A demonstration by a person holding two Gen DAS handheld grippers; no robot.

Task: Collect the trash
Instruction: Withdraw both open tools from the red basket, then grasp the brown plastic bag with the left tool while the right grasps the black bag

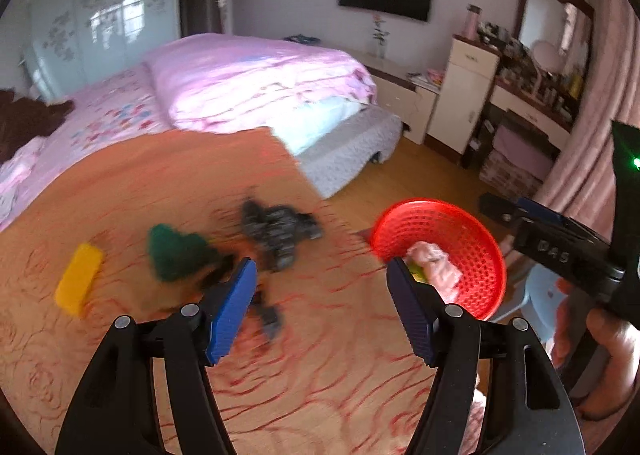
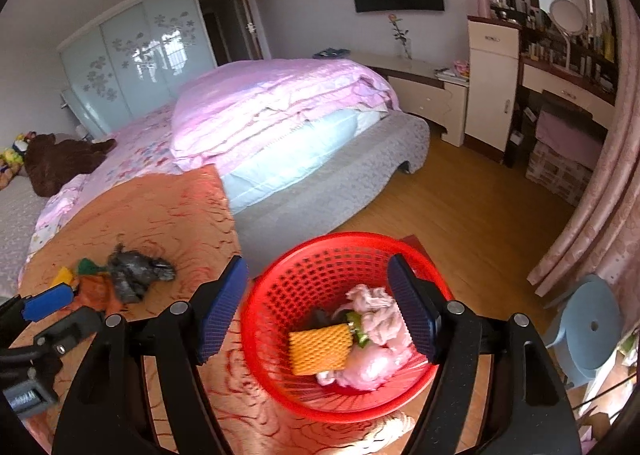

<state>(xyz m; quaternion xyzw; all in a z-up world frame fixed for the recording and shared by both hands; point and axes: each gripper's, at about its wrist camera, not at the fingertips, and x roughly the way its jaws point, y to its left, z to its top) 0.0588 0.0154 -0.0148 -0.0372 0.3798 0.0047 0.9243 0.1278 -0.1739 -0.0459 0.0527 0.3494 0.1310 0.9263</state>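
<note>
My left gripper (image 1: pixel 320 271) hangs open over an orange cloth (image 1: pixel 160 183), with nothing between its fingers. Ahead of it lie a crumpled dark grey bag (image 1: pixel 280 231), a green scrap (image 1: pixel 176 255) and a yellow block (image 1: pixel 78 279). A red mesh basket (image 1: pixel 460 227) stands at the cloth's right edge. My right gripper (image 2: pixel 318 271) is open above that basket (image 2: pixel 280 295) and holds nothing. Inside lie an orange foam net (image 2: pixel 320 347), pink crumpled wrappers (image 2: pixel 380 319) and a green bit. The grey bag (image 2: pixel 136 271) and left gripper (image 2: pixel 60 313) show at the left.
A bed with a pink quilt (image 2: pixel 272 103) borders the cloth at the back. A blue plastic stool (image 2: pixel 588 327) stands on the wooden floor (image 2: pixel 460 195) at the right, beside a pink curtain (image 2: pixel 592 215). Cabinets and a cluttered dressing table (image 2: pixel 560 95) line the far wall.
</note>
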